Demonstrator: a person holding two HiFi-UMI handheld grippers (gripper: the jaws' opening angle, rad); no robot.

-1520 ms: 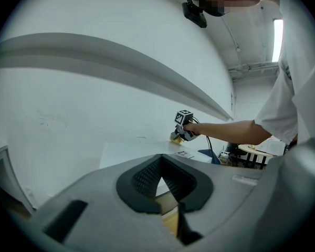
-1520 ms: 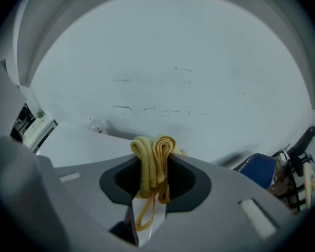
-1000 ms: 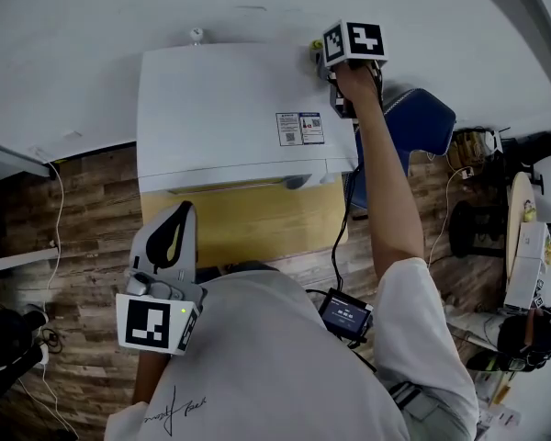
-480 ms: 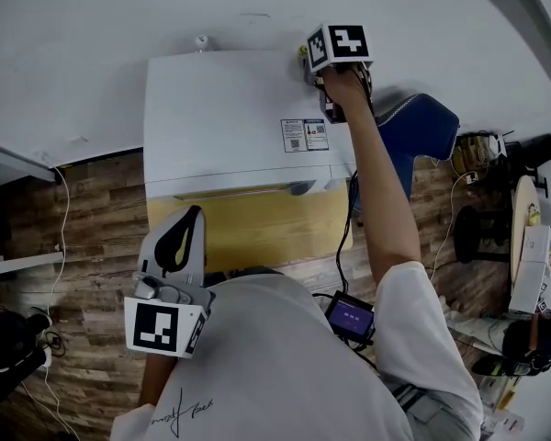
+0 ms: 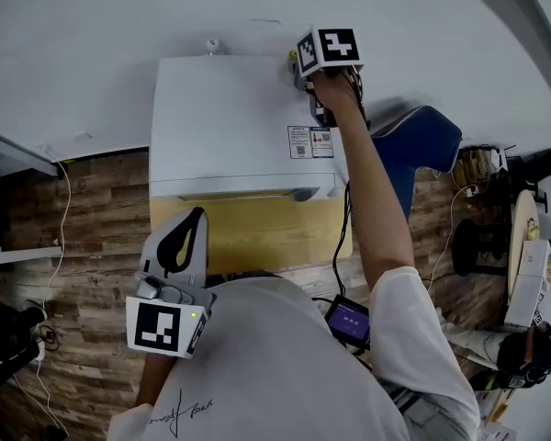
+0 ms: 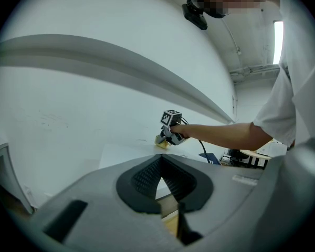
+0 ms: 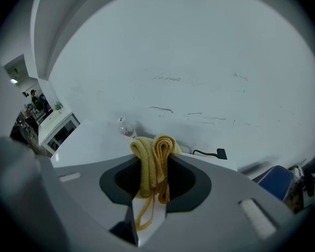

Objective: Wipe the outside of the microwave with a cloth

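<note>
Reaching across the white microwave [image 5: 230,127], the right gripper [image 5: 297,62] sits at the far right corner of the top panel, close to the white wall [image 5: 119,35]. Its jaws are clamped on a folded yellow cloth [image 7: 153,159]. The cloth bulges out past the tips, and a thin loop of it hangs down between them. From the left gripper view, the cloth appears to rest on the microwave's top, just at the back edge. The person's bare arm [image 5: 372,200] stretches over the right side of the microwave, above a small printed sticker [image 5: 310,141] near that edge.

The left gripper [image 5: 195,219] is held low, near the person's chest, well apart from the microwave and pointing towards its front. Its jaws are together with nothing between them.

The microwave stands on a yellow table [image 5: 257,232] pushed against the wall, with a wood-pattern floor [image 5: 83,228] around it. A small screen [image 5: 349,322] with a cable hangs at the person's waist.
</note>
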